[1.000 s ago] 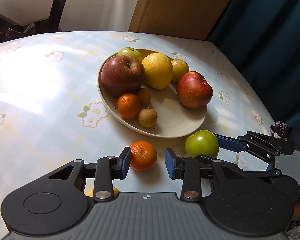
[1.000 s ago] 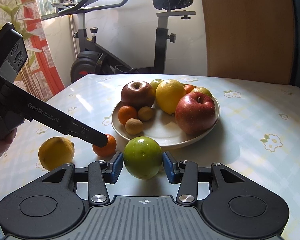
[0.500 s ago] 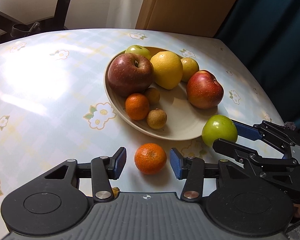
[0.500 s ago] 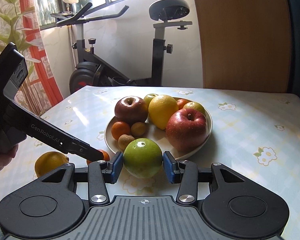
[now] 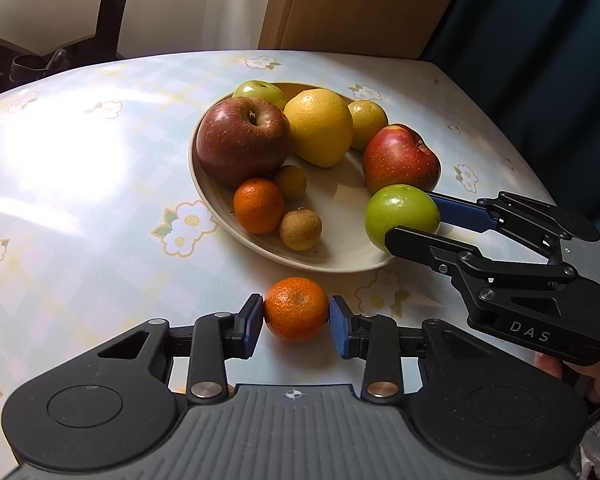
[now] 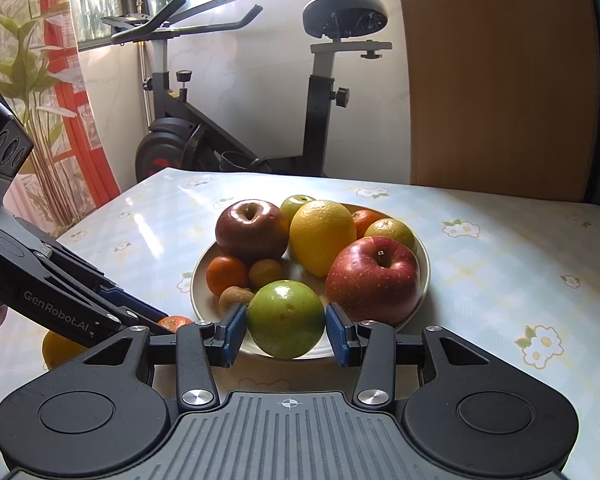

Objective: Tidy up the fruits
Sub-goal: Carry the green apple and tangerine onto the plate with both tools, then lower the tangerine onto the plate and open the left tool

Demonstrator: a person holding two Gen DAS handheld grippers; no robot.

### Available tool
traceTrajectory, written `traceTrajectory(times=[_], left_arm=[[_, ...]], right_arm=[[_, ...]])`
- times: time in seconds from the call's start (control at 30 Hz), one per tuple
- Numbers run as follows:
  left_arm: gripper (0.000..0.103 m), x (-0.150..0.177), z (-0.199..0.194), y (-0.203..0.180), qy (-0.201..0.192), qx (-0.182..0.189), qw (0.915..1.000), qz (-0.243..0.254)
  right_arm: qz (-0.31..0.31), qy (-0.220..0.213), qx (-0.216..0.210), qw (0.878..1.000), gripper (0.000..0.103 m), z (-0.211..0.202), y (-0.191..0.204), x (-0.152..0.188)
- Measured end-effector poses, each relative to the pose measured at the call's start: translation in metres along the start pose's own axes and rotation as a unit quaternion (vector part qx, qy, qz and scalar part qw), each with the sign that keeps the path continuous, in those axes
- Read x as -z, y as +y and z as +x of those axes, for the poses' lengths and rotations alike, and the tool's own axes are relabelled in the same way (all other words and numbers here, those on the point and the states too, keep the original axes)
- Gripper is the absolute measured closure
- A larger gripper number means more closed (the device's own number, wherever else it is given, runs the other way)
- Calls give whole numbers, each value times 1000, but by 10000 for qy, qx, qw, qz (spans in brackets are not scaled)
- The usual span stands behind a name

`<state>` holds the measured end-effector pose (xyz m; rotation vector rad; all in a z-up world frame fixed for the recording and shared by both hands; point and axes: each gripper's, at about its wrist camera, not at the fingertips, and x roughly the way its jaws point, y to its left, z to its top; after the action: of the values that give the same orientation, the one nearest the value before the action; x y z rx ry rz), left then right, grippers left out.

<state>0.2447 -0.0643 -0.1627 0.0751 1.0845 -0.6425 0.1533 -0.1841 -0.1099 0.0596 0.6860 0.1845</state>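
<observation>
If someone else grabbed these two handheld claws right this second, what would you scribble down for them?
Right claw: shut on the round green apple, held over the near rim of the cream plate, not yet set down.
Left claw: its blue pads bracket the small orange tangerine on the floral tablecloth; whether it grips yet, I cannot tell.
Done: the plate already holds two red apples, a big yellow citrus and several small fruits.
Left: release the apple onto the plate, plate the tangerine, then fetch the yellow fruit partly hidden behind the left claw.
</observation>
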Motion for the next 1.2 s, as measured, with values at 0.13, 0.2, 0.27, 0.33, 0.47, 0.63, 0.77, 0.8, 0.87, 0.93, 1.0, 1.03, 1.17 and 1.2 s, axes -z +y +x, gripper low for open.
traceTrajectory(times=[0.13, 0.2, 0.27, 0.33, 0.47, 0.63, 0.77, 0.8, 0.87, 0.93, 1.0, 1.03, 1.17, 1.2], left_arm=[[65, -3, -10, -1, -89, 86, 9999, -14], [65, -6, -16, -3, -183, 115, 9998, 23], [65, -10, -21, -3, -265, 128, 9996, 28], [65, -16, -25, -4, -346, 147, 9993, 2], [65, -29, -29, -6, -484, 135, 9987, -43], [65, -41, -27, -11, -570, 93, 9983, -33], [65, -48, -20, -13, -557, 67, 9984, -55], [65, -49, -18, -13, -551, 53, 9985, -45], [65, -52, -15, -15, -542, 11, 9985, -48], [65, -55, -9, -15, -512, -2, 9987, -76], [65, -57, -6, -16, -491, -32, 9987, -88], [65, -58, -3, -16, -462, -19, 9989, -84], [65, -58, 2, -18, -380, -19, 9993, -26], [65, -57, 3, -17, -348, -2, 9994, -37]], right_arm=[[65, 43, -2, 10000, 63, 6, -1, 1], [80, 54, -14, 10000, 63, 8, -2, 2], [100, 62, -23, 9999, 63, 9, -2, 3], [136, 52, -46, 9999, 63, 9, -3, 3], [197, 70, -58, 9998, 63, 10, -6, 4], [304, 51, -94, 9995, 63, 6, -12, 9], [350, 10, -82, 9994, 63, 2, -13, 10], [370, 1, -92, 9993, 63, 0, -13, 10], [384, -12, -102, 9992, 63, 0, -13, 10], [383, -22, -107, 9992, 63, -1, -14, 10], [397, -27, -115, 9991, 63, -2, -15, 11], [406, -27, -120, 9991, 63, -2, -15, 11], [416, -40, -105, 9991, 63, -3, -17, 12], [421, -44, -96, 9991, 63, -3, -17, 12]])
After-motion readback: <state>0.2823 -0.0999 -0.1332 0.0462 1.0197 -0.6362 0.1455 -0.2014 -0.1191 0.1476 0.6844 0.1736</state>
